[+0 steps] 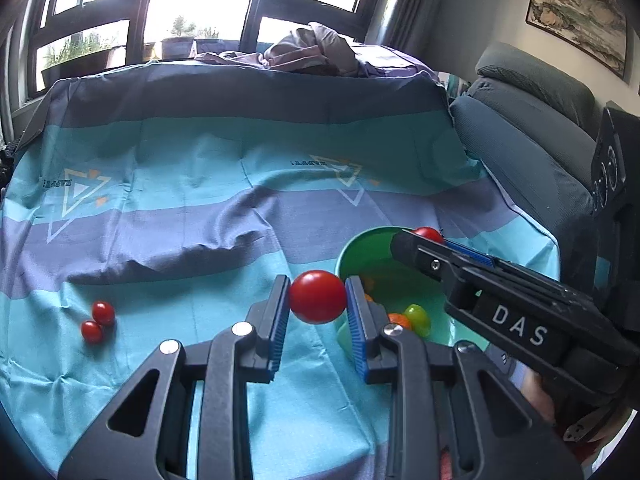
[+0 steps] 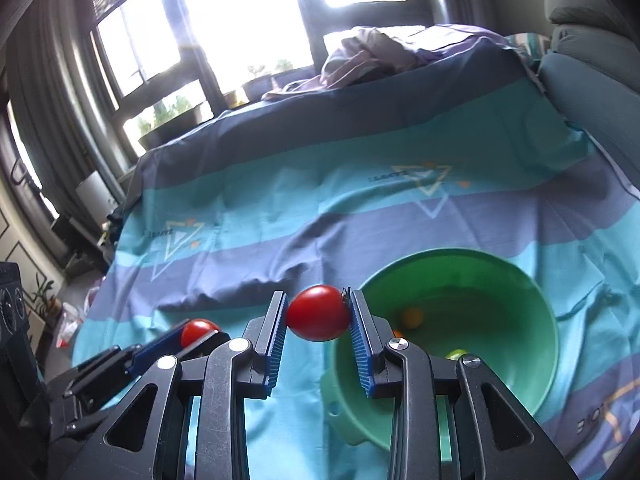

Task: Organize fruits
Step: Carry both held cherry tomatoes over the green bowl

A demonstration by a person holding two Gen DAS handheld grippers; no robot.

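My left gripper [image 1: 318, 298] is shut on a red cherry tomato [image 1: 318, 297] and holds it above the cloth, just left of the green bowl [image 1: 360, 246]. My right gripper [image 2: 319, 314] is shut on another red cherry tomato [image 2: 319, 313], at the left rim of the green bowl [image 2: 520, 280]. Each gripper shows in the other view, the right gripper [image 1: 430, 238] over the bowl and the left gripper [image 2: 198, 332] at lower left, with its tomato. The bowl holds orange [image 2: 412, 316] and green [image 1: 418, 316] fruits. Two red tomatoes [image 1: 98, 320] lie on the cloth at left.
A blue and teal striped cloth [image 1: 200, 200] covers the table. A crumpled grey-purple garment [image 1: 312, 52] lies at the far edge before windows. A grey-green sofa [image 1: 532, 132] stands at the right. A ridge of folded cloth [image 1: 180, 256] runs across the middle.
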